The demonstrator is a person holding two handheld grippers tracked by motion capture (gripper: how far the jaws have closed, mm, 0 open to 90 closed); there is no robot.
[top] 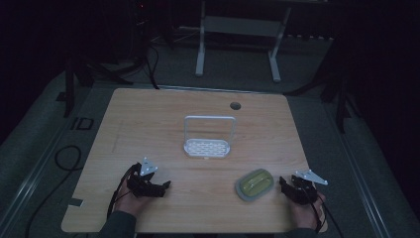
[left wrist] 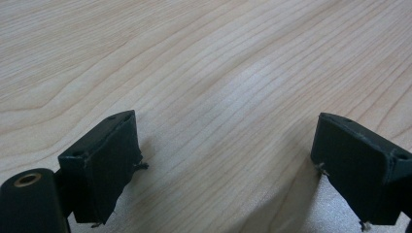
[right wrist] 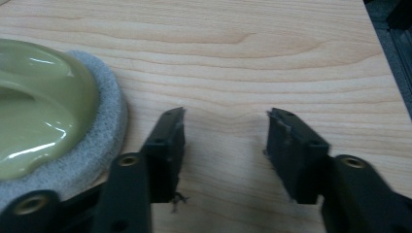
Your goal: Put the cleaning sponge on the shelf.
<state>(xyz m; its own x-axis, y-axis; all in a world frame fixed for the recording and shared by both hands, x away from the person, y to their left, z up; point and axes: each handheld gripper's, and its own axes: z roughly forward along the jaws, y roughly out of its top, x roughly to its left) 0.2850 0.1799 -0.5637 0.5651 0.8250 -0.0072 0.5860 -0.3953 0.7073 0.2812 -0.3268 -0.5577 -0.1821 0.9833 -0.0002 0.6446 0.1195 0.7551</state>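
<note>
A green glossy dish on a grey felt-like pad [top: 254, 184] lies near the table's front right; its rim also shows in the right gripper view [right wrist: 43, 116]. My right gripper [top: 287, 186] [right wrist: 224, 131] rests just right of that pad, open, with bare wood between its jaws. At the front left my left gripper [top: 164, 186] [left wrist: 226, 141] lies low on the table, jaws wide open over bare wood. A white rack with a tall hoop handle [top: 208, 139] stands in the middle of the table.
The wooden table [top: 148, 124] has a round cable hole [top: 235, 105] near its far edge. Cables trail off the front left. A white desk frame [top: 237, 34] stands on the floor beyond the table. The surroundings are dark.
</note>
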